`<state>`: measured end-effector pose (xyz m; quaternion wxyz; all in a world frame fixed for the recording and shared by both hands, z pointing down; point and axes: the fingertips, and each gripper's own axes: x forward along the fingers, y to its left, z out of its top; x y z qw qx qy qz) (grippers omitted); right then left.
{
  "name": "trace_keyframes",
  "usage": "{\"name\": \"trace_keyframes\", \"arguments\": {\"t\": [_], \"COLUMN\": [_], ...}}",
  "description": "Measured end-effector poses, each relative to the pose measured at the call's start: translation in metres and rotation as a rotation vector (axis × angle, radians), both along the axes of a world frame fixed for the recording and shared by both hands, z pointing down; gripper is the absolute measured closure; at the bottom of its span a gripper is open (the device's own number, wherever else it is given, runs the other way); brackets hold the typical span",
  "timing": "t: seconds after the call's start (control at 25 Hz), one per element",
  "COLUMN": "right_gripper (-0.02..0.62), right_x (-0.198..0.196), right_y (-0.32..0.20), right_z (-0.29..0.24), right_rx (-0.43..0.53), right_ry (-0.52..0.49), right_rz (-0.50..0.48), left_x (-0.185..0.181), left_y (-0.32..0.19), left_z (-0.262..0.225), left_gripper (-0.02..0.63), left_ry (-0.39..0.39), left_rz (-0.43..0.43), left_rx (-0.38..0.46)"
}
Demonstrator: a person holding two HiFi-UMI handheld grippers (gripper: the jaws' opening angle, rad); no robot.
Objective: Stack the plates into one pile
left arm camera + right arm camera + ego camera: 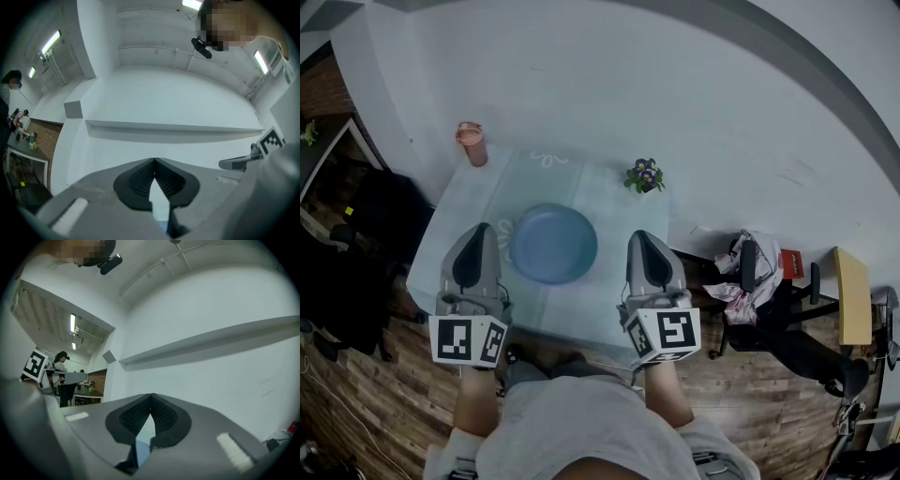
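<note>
Nearest, at 6 o'clock in the head view, the person's two forearms reach out over the near edge of the worktop (581,187), each carrying a tool.

The left tool (480,230) has its jaws fully together. In the left gripper view its ribbed black pads (140,180) meet at the tip, with nothing between them. The right tool (642,236) is likewise closed and empty; in the right gripper view its pads (161,416) touch at the tip. Both views look past the closed tips at a white wall.

Between the two tools a blue plate (553,244) lies flat on the pale cloth over the worktop. The left tool sits just beside its rim at 9 o'clock and the right tool near it at 3 o'clock. Neither has hold of it. I cannot tell whether this is one plate or several already stacked.

Farther back, a pink cup (471,142) stands at 11 o'clock from the plate, by the far left corner. A small pot of purple flowers (645,175) stands at 1 o'clock, near the far right corner.
</note>
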<state>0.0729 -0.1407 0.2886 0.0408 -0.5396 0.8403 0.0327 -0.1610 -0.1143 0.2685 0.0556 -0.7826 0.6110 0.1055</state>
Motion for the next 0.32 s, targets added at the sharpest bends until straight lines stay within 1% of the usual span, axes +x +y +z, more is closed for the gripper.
{"name": "trace_keyframes", "arguments": {"t": [0.32], "right_gripper": [0.594], "right_x": [0.0004], "right_y": [-0.0012], "right_z": [-0.0014], "right_rx": [-0.003], "right_ry": [-0.021], "right_rz": [-0.018], "left_x": [0.0028], "left_y": [-0.0001], "left_z": [0.0013], "left_gripper": [0.600], "left_ry": [0.003], "left_rz": [0.001], "left_rx": [-0.008]}}
